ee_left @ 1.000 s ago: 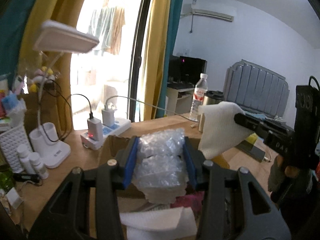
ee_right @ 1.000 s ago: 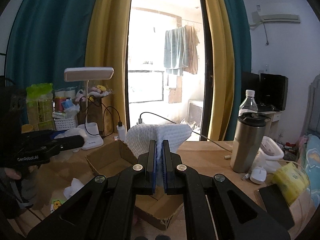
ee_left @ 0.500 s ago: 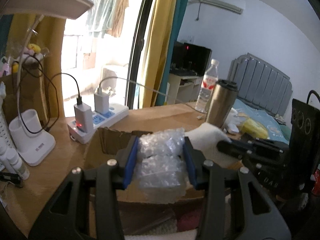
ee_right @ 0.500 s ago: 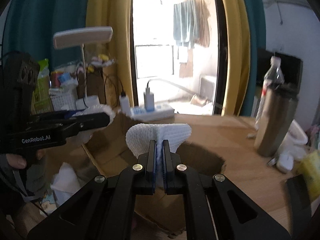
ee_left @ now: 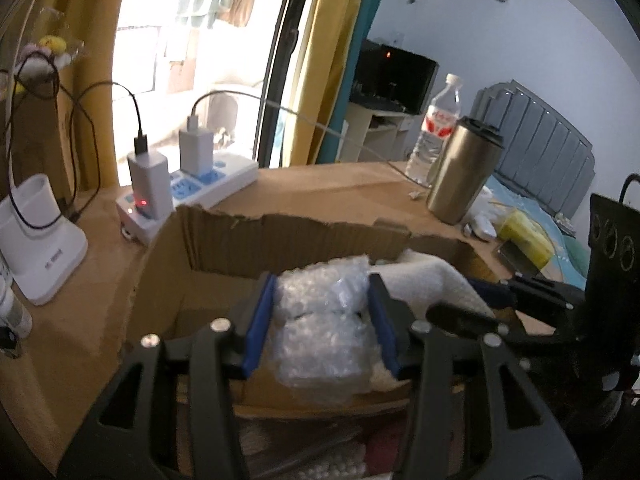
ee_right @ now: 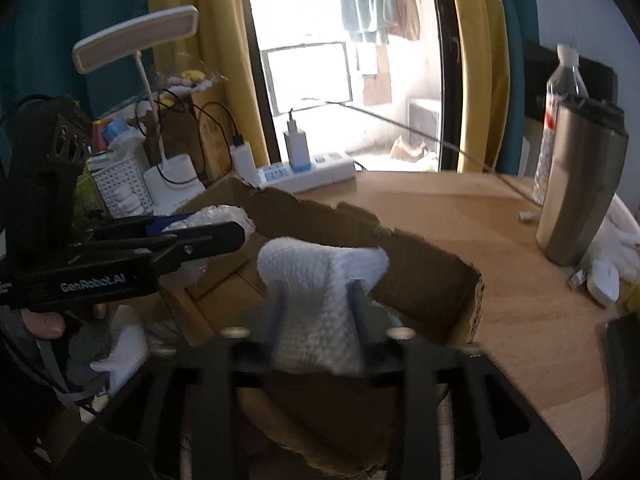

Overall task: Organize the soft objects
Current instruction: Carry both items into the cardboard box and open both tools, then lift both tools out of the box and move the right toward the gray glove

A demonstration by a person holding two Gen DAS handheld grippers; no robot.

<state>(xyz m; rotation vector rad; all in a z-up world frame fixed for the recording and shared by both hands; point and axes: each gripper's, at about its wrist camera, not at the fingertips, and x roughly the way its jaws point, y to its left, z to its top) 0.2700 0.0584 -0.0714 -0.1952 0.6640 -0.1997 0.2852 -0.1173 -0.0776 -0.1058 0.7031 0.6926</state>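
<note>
My left gripper is shut on a wad of clear bubble wrap and holds it over the open cardboard box. It also shows from the side in the right wrist view. My right gripper has its jaws parted around a white knitted cloth, which sits between them over the same box. The cloth also shows in the left wrist view, beside the bubble wrap.
A steel tumbler and a water bottle stand on the wooden desk to the right. A power strip with chargers, a white lamp base and a basket stand at the back left.
Both grippers have come down and forward over the box. The right gripper's jaws, pressed shut on the cloth before, have spread apart. The left still grips the bubble wrap.
</note>
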